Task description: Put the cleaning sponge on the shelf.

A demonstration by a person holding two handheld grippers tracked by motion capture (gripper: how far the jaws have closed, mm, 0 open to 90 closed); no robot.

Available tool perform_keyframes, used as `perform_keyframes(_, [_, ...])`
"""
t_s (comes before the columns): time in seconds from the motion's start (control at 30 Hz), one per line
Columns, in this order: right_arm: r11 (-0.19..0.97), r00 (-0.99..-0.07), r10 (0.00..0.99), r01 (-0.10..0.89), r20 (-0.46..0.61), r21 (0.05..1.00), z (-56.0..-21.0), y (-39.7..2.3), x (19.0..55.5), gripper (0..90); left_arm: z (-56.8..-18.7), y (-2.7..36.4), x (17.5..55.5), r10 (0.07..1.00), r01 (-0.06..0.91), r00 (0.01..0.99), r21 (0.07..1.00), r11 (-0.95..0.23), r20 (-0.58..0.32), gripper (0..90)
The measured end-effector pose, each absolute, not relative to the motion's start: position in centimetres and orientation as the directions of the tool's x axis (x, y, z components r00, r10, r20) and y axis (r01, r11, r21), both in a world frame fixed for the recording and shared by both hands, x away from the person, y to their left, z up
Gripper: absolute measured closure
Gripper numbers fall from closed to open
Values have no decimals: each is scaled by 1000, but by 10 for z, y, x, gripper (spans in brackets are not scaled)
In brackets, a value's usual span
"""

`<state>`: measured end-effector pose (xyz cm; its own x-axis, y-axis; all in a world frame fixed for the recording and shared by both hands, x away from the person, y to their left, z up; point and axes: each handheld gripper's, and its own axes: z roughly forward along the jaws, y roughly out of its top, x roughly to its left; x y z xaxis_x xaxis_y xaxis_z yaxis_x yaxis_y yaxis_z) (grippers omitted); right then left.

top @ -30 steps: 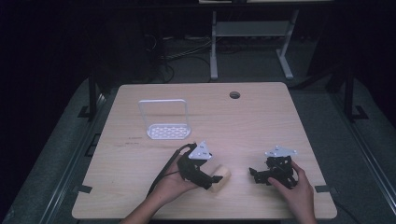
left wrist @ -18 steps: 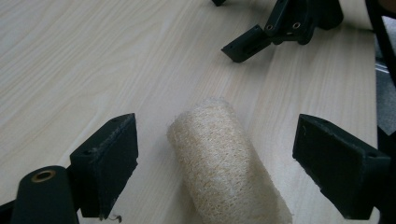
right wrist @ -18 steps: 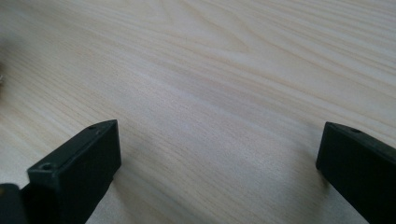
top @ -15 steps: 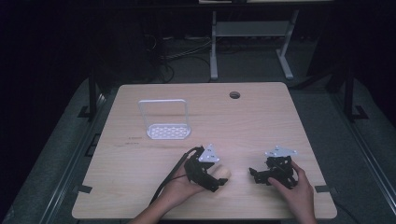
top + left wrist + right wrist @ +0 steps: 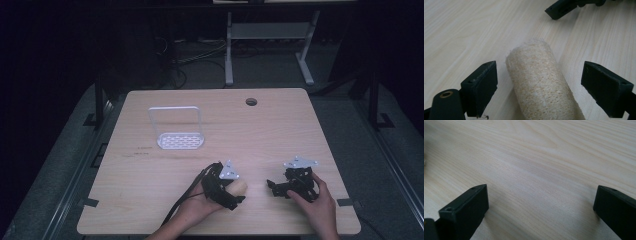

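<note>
The left tongs (image 5: pixel 539 82) stand spread either side of the loofah (image 5: pixel 541 82) lying on the table (image 5: pixel 461 30), and if they pinch off-centre it may roll away toward the idle, gaping right tongs (image 5: pixel 540 207).

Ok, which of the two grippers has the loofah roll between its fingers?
The left gripper: the loofah roll lies between its open fingers. The right gripper has only bare table between its fingers.

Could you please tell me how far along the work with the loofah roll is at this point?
Early stage. Done: the left tongs sit open around the loofah roll, which lies on the table. In hand: closing on it. Left: the grip and any move, perhaps to the white rack. The right tongs rest open, empty.
</note>
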<state>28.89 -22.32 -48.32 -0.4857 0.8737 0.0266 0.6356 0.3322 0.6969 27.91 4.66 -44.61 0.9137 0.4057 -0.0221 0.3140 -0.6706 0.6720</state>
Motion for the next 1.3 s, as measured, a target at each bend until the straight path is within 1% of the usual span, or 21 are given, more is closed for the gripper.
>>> perform_keyframes(0.53, [332,-486,874,636,27,697,-483,-223,289,0,-458,41,278,418,340,908,626,-702,-25,149])
perform_keyframes(0.63, [332,-486,874,635,26,697,-483,-223,289,0,-457,42,278,424,354,905,626,-695,-41,163])
perform_keyframes(0.7, [332,-485,874,636,27,697,-483,-223,289,0,-456,43,279,422,358,905,628,-691,-51,204])
perform_keyframes(1.0, [332,-485,874,636,27,697,-483,-223,289,0,-456,45,280,424,365,904,627,-688,-61,262])
perform_keyframes(1.03, [332,-486,874,635,26,697,-483,-223,289,0,-455,45,280,422,366,904,628,-687,-65,302])
perform_keyframes(1.23, [333,-486,874,635,26,697,-483,-223,289,0,-455,46,281,423,375,903,629,-681,-80,346])
perform_keyframes(1.27, [332,-486,874,636,26,697,-483,-223,289,0,-455,46,281,420,375,904,628,-682,-82,370])
perform_keyframes(1.3, [333,-486,874,635,26,697,-483,-223,289,0,-455,46,281,420,376,903,628,-682,-84,374])
